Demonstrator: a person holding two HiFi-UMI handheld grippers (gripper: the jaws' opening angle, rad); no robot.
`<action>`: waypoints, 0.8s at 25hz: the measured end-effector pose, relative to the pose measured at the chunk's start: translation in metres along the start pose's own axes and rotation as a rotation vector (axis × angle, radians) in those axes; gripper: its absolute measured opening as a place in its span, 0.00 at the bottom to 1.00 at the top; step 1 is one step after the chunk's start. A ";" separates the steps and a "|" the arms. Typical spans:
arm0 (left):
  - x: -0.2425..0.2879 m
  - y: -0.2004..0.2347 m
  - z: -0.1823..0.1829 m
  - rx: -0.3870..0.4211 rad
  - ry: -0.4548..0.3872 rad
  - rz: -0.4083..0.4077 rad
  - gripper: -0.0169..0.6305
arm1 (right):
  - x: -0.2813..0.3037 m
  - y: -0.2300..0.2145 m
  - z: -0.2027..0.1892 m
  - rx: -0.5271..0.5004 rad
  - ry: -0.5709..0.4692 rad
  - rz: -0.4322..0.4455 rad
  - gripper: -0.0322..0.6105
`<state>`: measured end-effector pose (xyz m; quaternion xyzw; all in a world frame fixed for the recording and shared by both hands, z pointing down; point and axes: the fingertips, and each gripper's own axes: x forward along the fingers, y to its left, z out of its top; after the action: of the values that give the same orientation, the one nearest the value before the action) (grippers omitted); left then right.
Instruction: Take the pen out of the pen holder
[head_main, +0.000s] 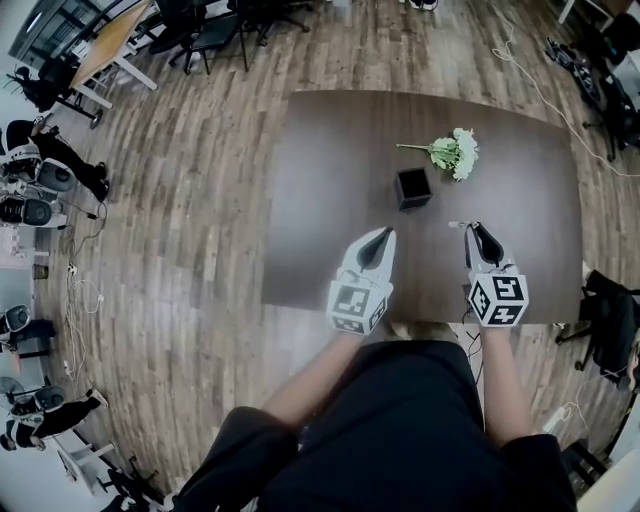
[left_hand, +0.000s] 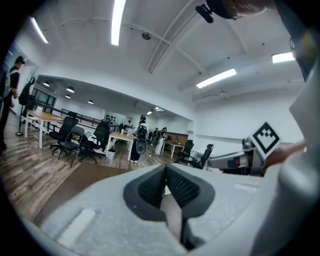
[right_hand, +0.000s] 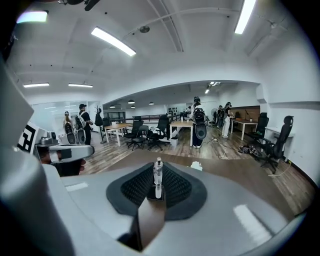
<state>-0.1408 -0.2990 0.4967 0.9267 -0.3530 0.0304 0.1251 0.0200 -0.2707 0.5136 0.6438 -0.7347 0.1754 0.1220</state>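
Black holder (head_main: 413, 187) at the counter (head_main: 330, 180) middle, nothing sticking out. My right hand-held gripper (head_main: 478, 232) grips the pen (right_hand: 158, 174) near the front edge, clear of the holder. My left hand-held gripper (head_main: 384, 234) is clenched on nothing. Extraction looks done; maybe set-down left.

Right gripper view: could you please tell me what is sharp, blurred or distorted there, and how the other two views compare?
Right gripper view: pen fairly sharp, right gripper soft up close, ceiling lights blown out, room bowed. Left gripper view: fingers soft, light strip glaring. Head view: table edges curve, corners dark.
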 end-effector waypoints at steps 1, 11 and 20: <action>0.002 -0.005 0.001 0.004 -0.004 -0.001 0.03 | -0.006 -0.006 0.000 0.001 -0.004 -0.004 0.14; 0.028 -0.053 0.013 0.027 -0.023 0.060 0.03 | -0.049 -0.071 0.010 -0.028 -0.027 0.011 0.14; 0.054 -0.104 0.014 0.053 -0.025 0.054 0.03 | -0.080 -0.138 0.018 -0.015 -0.055 -0.017 0.14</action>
<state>-0.0314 -0.2627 0.4690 0.9201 -0.3785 0.0314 0.0951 0.1684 -0.2211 0.4783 0.6536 -0.7337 0.1510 0.1078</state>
